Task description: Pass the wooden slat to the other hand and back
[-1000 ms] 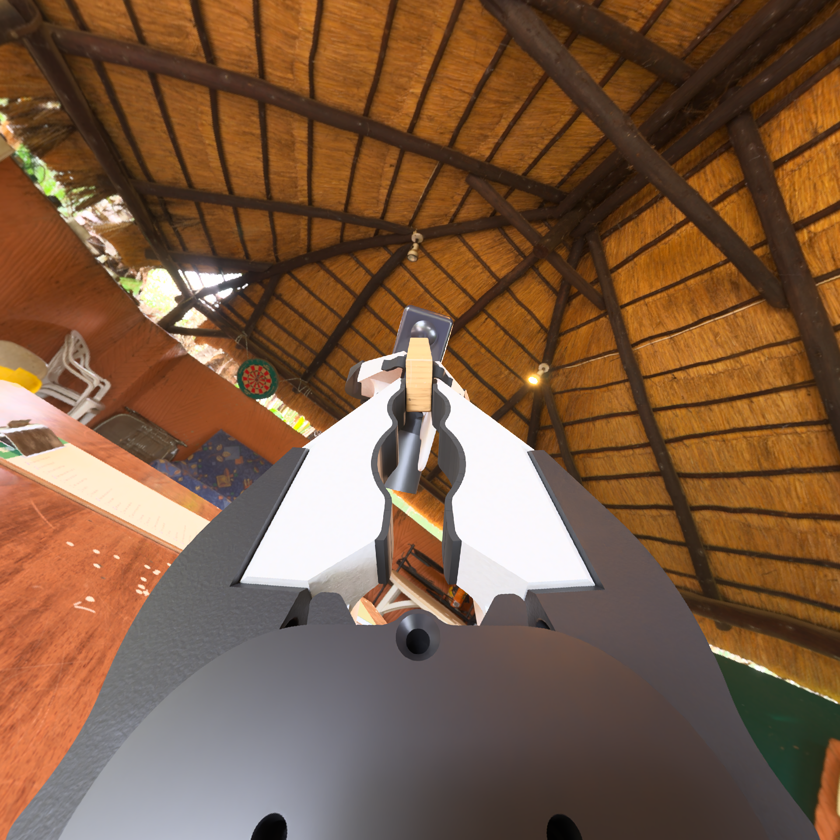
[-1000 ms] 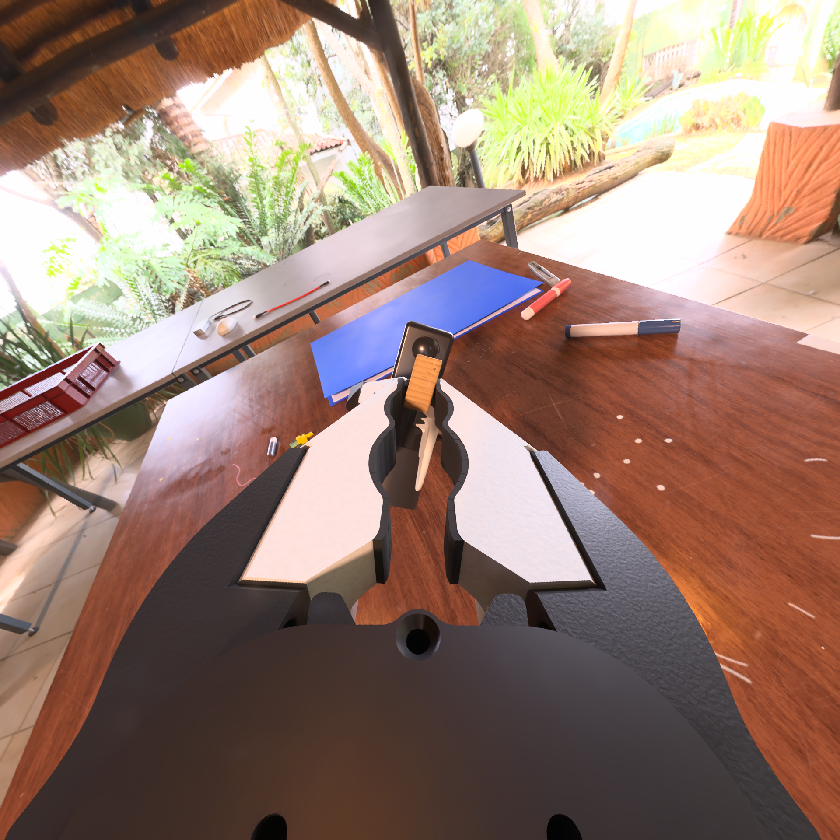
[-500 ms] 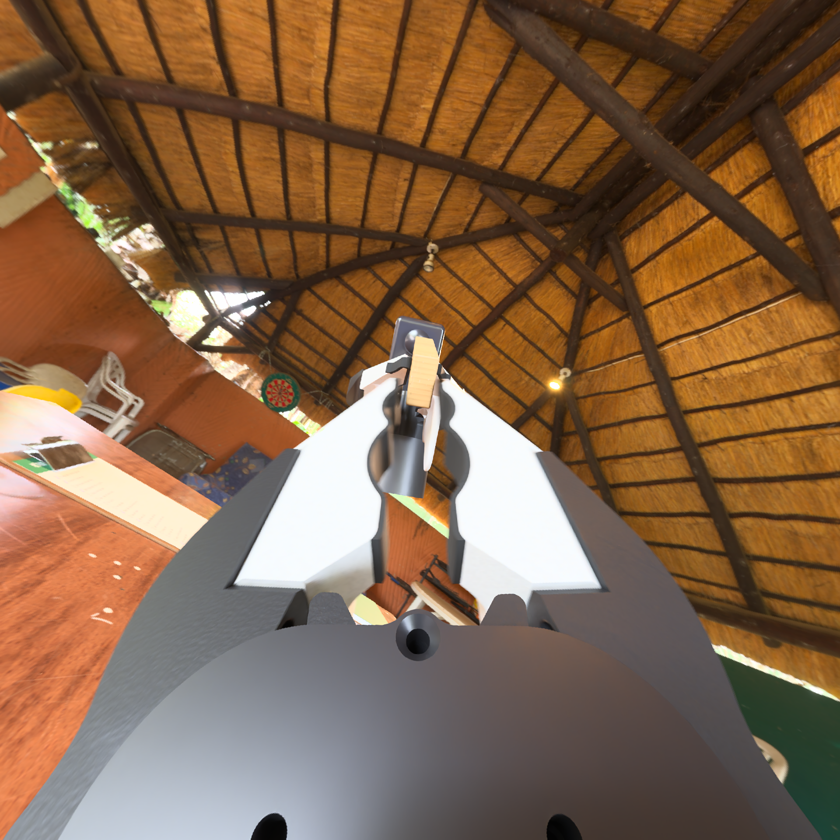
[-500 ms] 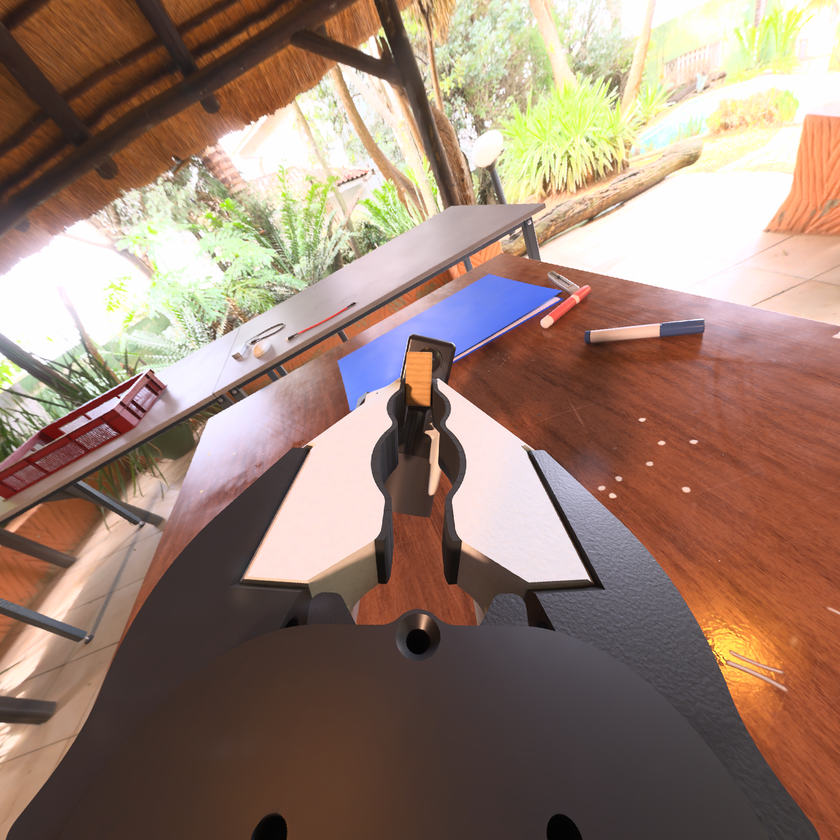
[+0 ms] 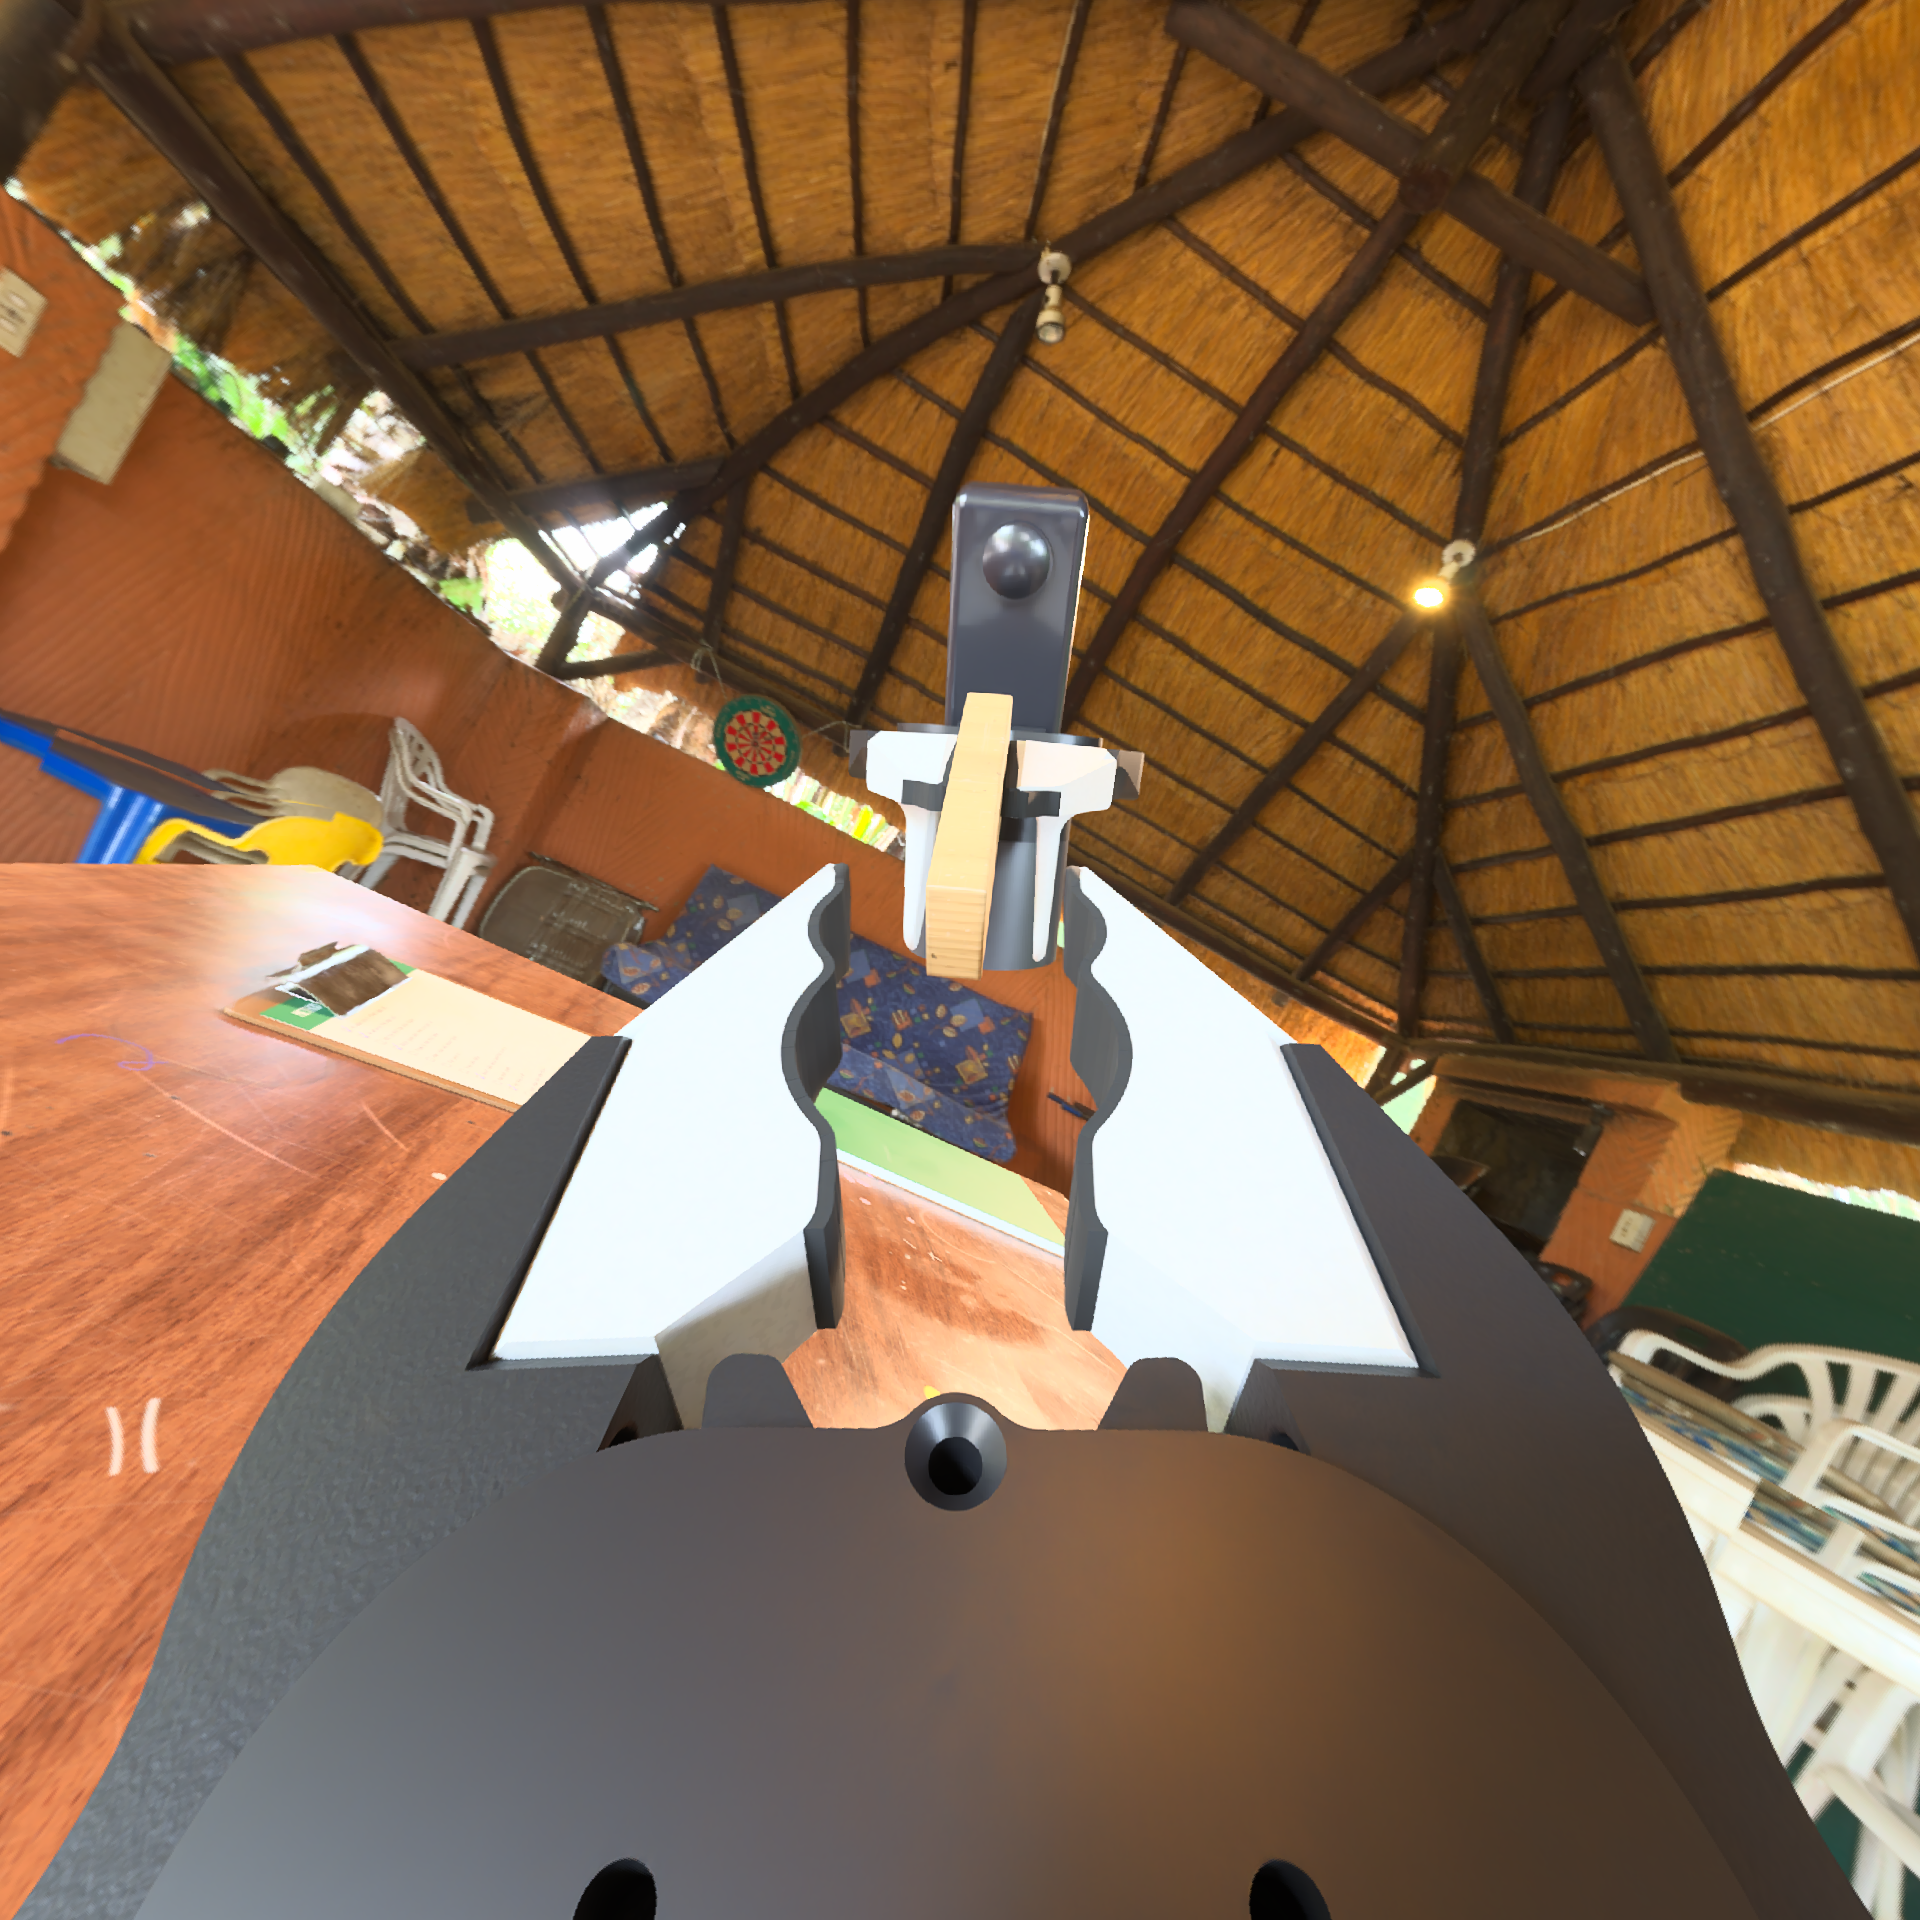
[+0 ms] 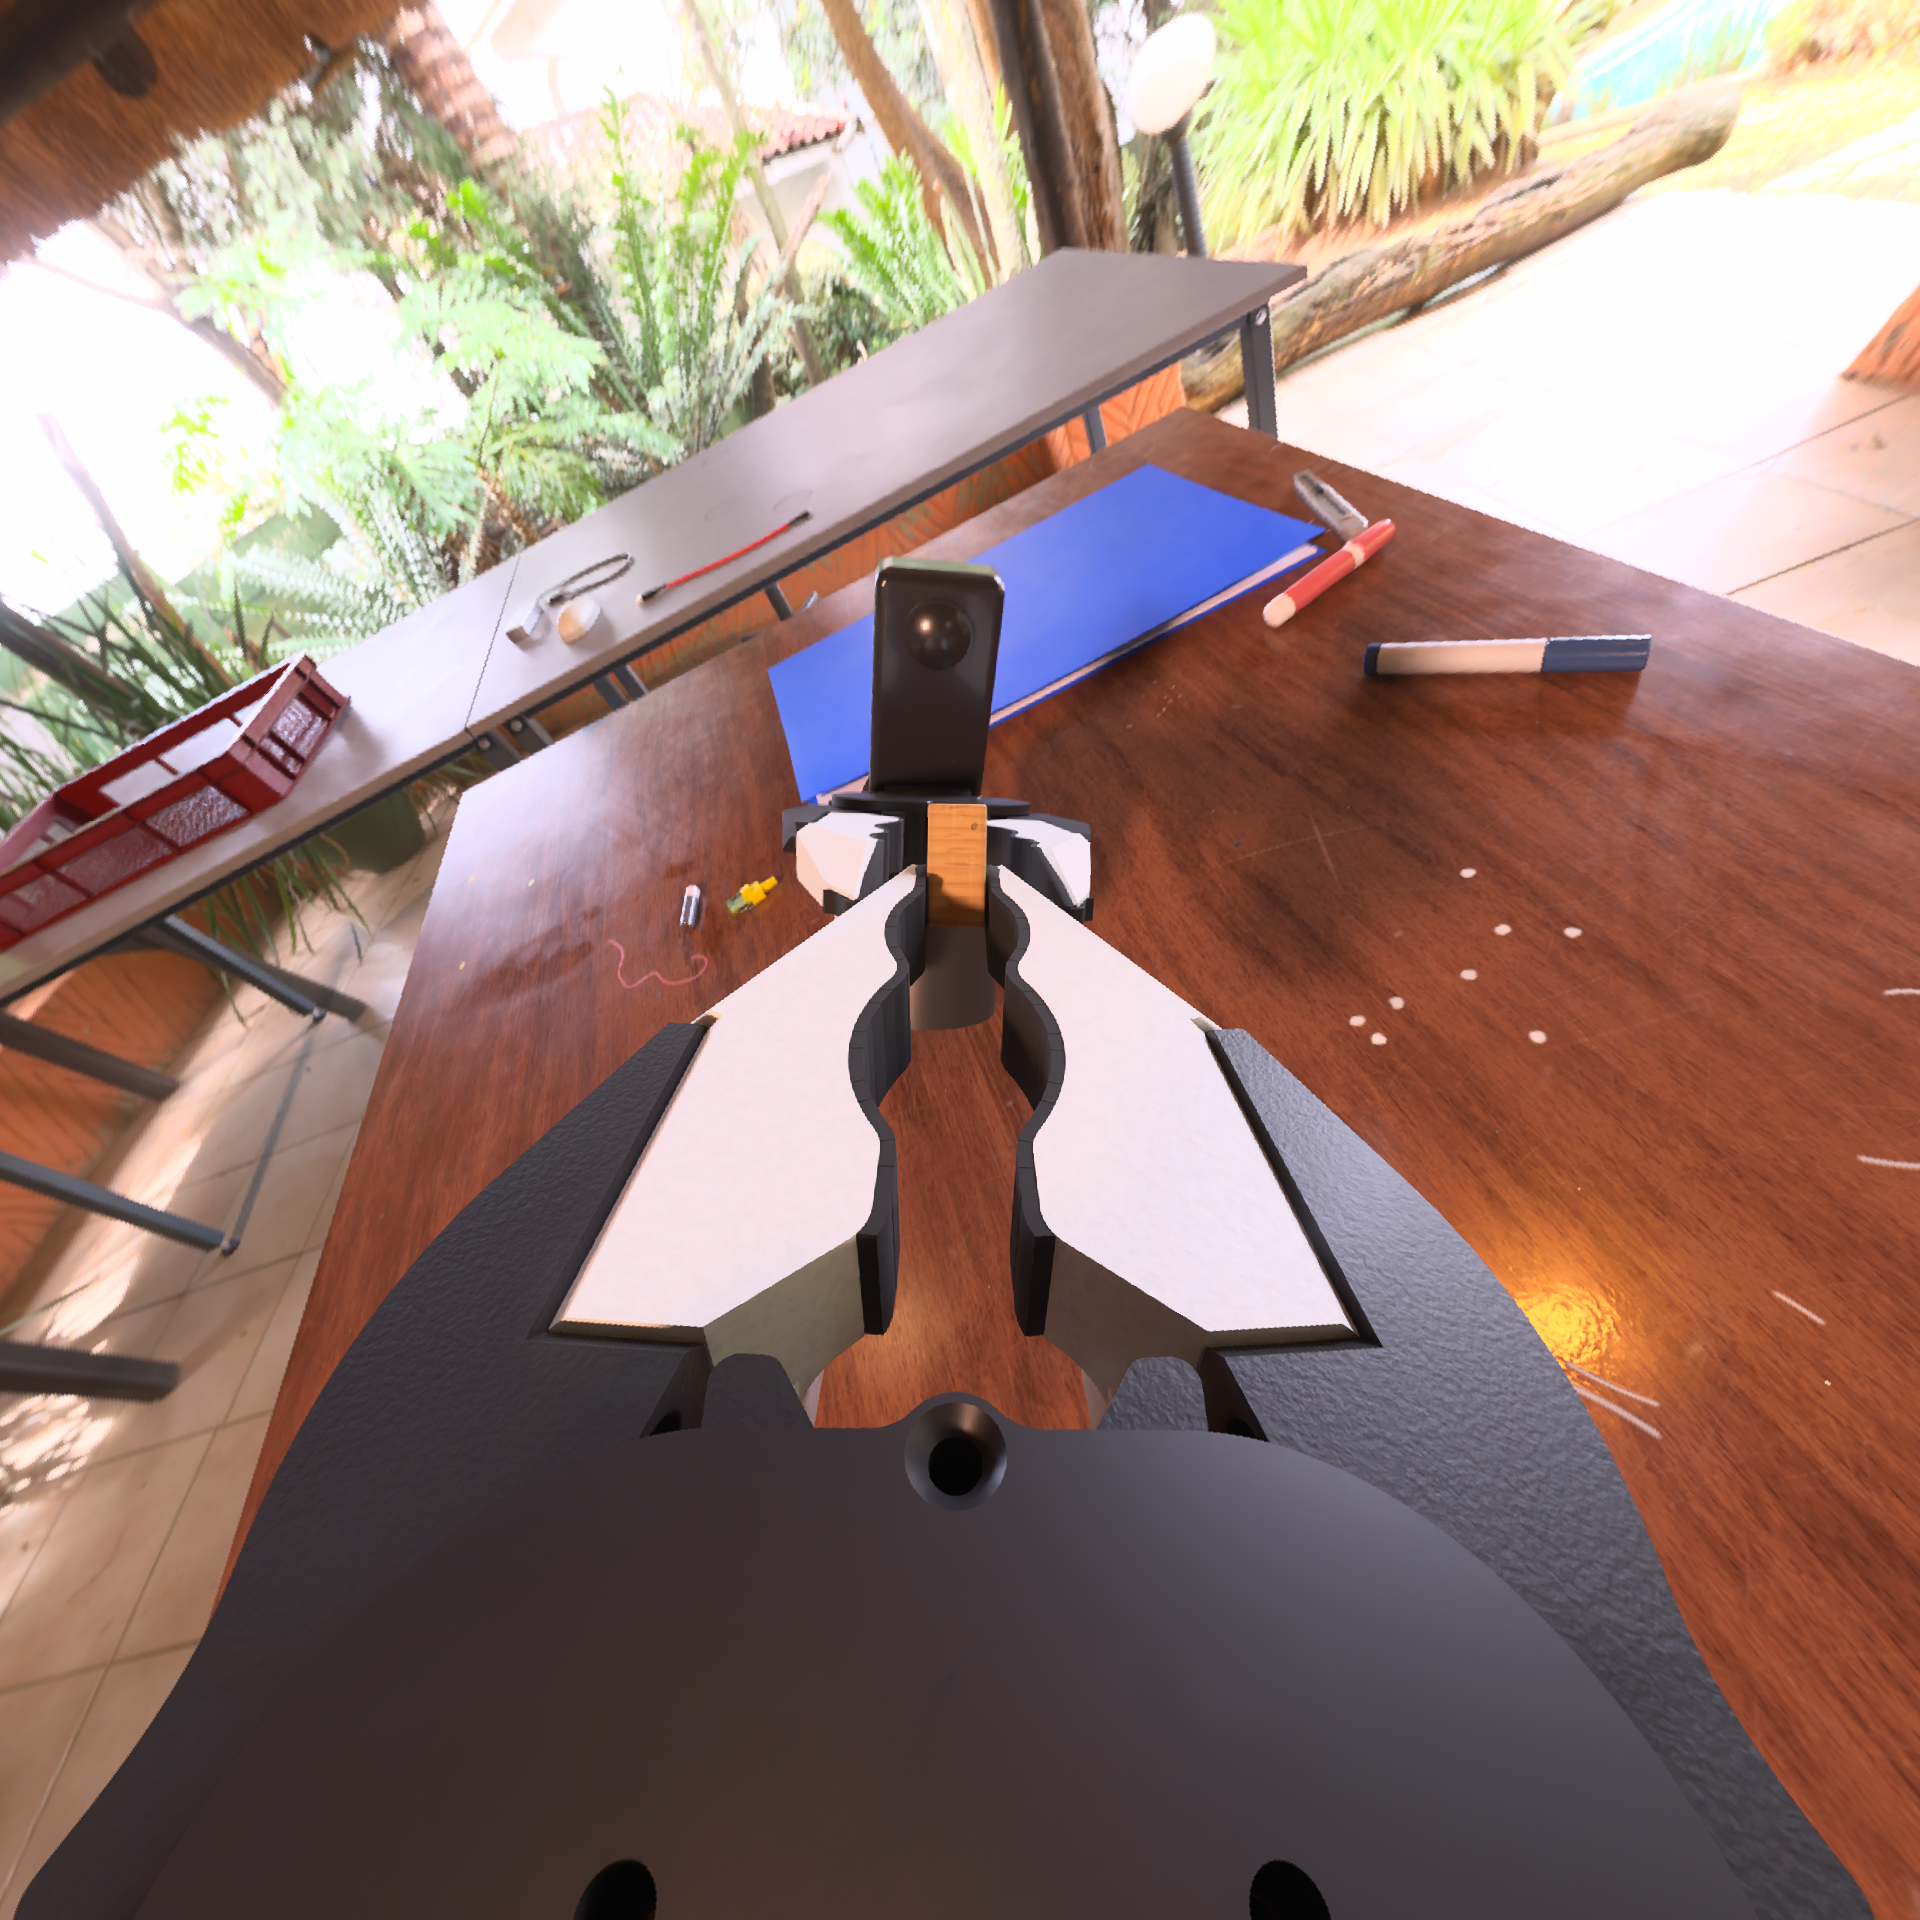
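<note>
The wooden slat is a short light-wood strip held in the air above the brown table. My right gripper is shut on it, with its fingertips pressed on both sides. In the left wrist view the slat hangs tilted in the right gripper, just beyond my own fingertips. My left gripper is open and empty, its jaws wide apart and clear of the slat. In the right wrist view, its white fingers spread on either side behind the slat.
On the table lie a blue folder, a red marker, a blue-capped marker and small bits. A grey side table holds a red crate. A clipboard and white chairs show in the left wrist view.
Both grippers were shut on the slat. My left gripper has opened, let go and drawn back. The slat stays in the right gripper.
</note>
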`<state>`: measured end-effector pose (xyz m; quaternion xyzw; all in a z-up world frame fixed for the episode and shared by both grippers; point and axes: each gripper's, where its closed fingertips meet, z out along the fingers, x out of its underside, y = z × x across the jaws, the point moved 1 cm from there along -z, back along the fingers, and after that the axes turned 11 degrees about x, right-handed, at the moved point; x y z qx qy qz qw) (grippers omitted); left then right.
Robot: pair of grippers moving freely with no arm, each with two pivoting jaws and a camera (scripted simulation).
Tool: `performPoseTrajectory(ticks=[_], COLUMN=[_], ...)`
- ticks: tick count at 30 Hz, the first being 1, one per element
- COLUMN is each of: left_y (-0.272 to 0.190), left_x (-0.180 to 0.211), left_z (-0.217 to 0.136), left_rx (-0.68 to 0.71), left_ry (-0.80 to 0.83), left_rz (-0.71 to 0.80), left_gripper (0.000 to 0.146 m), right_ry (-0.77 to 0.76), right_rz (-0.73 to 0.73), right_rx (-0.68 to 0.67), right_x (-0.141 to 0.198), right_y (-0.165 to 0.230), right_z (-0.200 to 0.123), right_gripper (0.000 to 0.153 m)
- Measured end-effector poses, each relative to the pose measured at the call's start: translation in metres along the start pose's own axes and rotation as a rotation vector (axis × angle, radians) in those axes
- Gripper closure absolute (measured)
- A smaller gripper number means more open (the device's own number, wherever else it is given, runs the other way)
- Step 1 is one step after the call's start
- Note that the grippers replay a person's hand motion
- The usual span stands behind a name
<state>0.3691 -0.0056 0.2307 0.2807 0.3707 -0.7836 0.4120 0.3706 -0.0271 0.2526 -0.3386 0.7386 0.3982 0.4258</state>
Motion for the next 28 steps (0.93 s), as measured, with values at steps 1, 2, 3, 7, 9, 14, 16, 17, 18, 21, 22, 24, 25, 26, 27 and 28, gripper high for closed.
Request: performPoseTrajectory(ticks=[1,2,3,7,9,14,16,17,18,21,22,24,25,26,27,28], left_y=[-0.001,-0.002,-0.003,-0.004,-0.004,-0.003,-0.002,-0.002,-0.003,-0.004,-0.004,-0.004,-0.003,-0.003,-0.003,-0.003], left_x=[0.001,0.002,0.002,0.003,0.002,-0.002,-0.004,-0.005,-0.006,-0.008,-0.009,-0.010,-0.011,-0.011,-0.011,-0.011], left_z=[0.001,0.001,0.001,0.003,0.003,0.002,0.000,-0.001,-0.001,-0.002,-0.002,-0.004,-0.004,-0.005,-0.006,-0.006], left_rx=[0.009,0.019,0.025,0.036,0.045,0.062,0.072,0.074,0.080,0.096,0.102,0.110,0.116,0.120,0.122,0.124], left_ry=[0.006,0.010,0.011,0.006,-0.005,-0.051,-0.066,-0.073,-0.077,-0.085,-0.089,-0.102,-0.108,-0.112,-0.115,-0.117], left_rz=[-0.004,-0.005,-0.004,-0.010,-0.016,-0.044,-0.052,-0.054,-0.056,-0.067,-0.071,-0.084,-0.090,-0.095,-0.099,-0.102], left_gripper=[0.109,0.112,0.113,0.118,0.123,0.136,0.136,0.136,0.136,0.136,0.136,0.136,0.136,0.136,0.136,0.136], right_ry=[0.015,0.030,0.039,0.053,0.049,0.018,-0.005,-0.017,-0.025,-0.050,-0.055,-0.051,-0.048,-0.048,-0.047,-0.044], right_rz=[-0.008,-0.012,-0.016,-0.017,-0.016,-0.019,-0.020,-0.017,-0.018,-0.024,-0.025,-0.034,-0.038,-0.037,-0.035,-0.037], right_rx=[-0.003,-0.004,-0.006,-0.016,-0.016,0.024,0.031,0.038,0.046,0.080,0.084,0.102,0.110,0.112,0.113,0.120], right_x=[0.001,0.003,0.003,0.003,0.002,-0.001,-0.004,-0.005,-0.006,-0.009,-0.009,-0.007,-0.005,-0.004,-0.002,0.000], right_y=[0.001,0.001,0.002,0.002,0.002,0.000,0.000,0.000,-0.001,-0.004,-0.005,-0.005,-0.005,-0.005,-0.004,-0.004], right_z=[0.001,0.001,0.001,0.000,0.000,0.002,0.000,-0.001,-0.003,-0.009,-0.011,-0.014,-0.015,-0.016,-0.016,-0.016], right_gripper=[0.143,0.143,0.143,0.143,0.143,0.139,0.126,0.123,0.121,0.120,0.119,0.119,0.119,0.119,0.119,0.119])
